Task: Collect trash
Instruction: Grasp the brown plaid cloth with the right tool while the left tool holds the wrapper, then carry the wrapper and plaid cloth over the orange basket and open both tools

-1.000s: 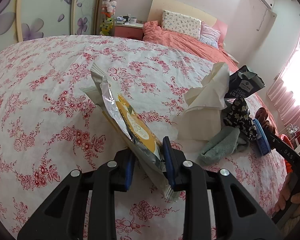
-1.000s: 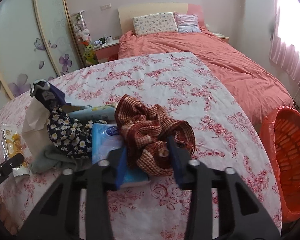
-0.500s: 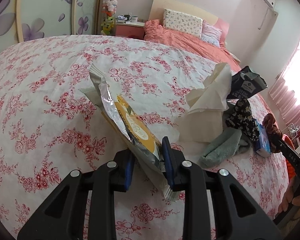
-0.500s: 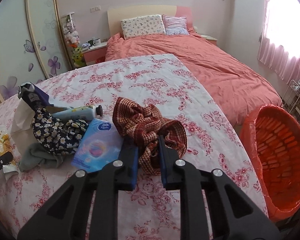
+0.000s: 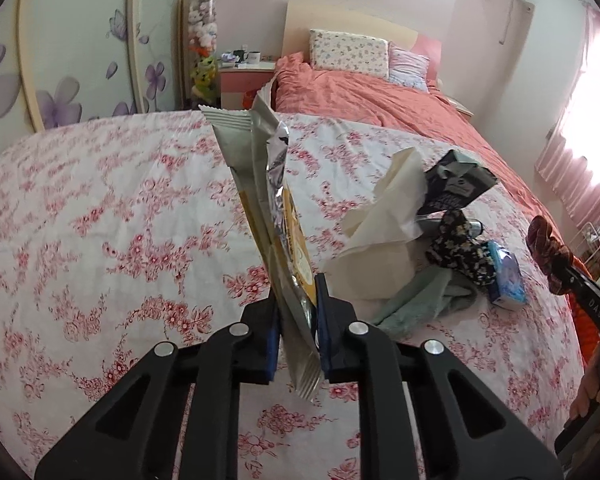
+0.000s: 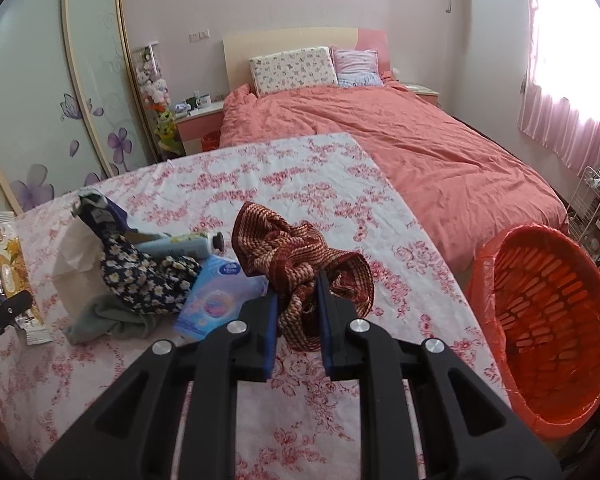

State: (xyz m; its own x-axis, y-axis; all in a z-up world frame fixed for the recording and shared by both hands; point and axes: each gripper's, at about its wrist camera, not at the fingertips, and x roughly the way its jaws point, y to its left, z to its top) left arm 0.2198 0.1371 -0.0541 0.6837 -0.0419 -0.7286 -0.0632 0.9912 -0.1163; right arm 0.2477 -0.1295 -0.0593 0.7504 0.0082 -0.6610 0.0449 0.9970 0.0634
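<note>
Since a second ago, the snack wrapper (image 5: 278, 216) has come up off the flowered cloth of the bench (image 5: 100, 216) and swung from a low slant to nearly upright, and the jaws of the left gripper (image 5: 296, 320) have just been closing, with the wrapper between them. That gripper now stands narrow, its blue pads pinching the wrapper close to its lower crimped end, so the long axis runs up and away from the jaws with the torn foil mouth at the top. On the other side, the right gripper (image 6: 298, 312) has also just been closing and now clamps a fold of the red-brown patterned cloth (image 6: 300, 264), which bunches up just ahead of its jaws. Taking the orange basket (image 6: 548, 328) as the landmark: it stands off the edge of the bench, to the right of the right gripper and lower than the cloth top; the wrapper hangs well apart from it, across the whole pile, so the right hand is much the nearer of the two. Between wrapper and basket lie a crumpled tissue (image 5: 384, 216), a dark torn packet (image 5: 456, 184), a daisy-print cloth (image 6: 148, 276), a lotion tube (image 6: 180, 244), a blue tissue pack (image 6: 216, 296) and a grey-green cloth (image 5: 424, 296). To my eye the wrapper's coming move is a long carry over that pile toward the basket.
</note>
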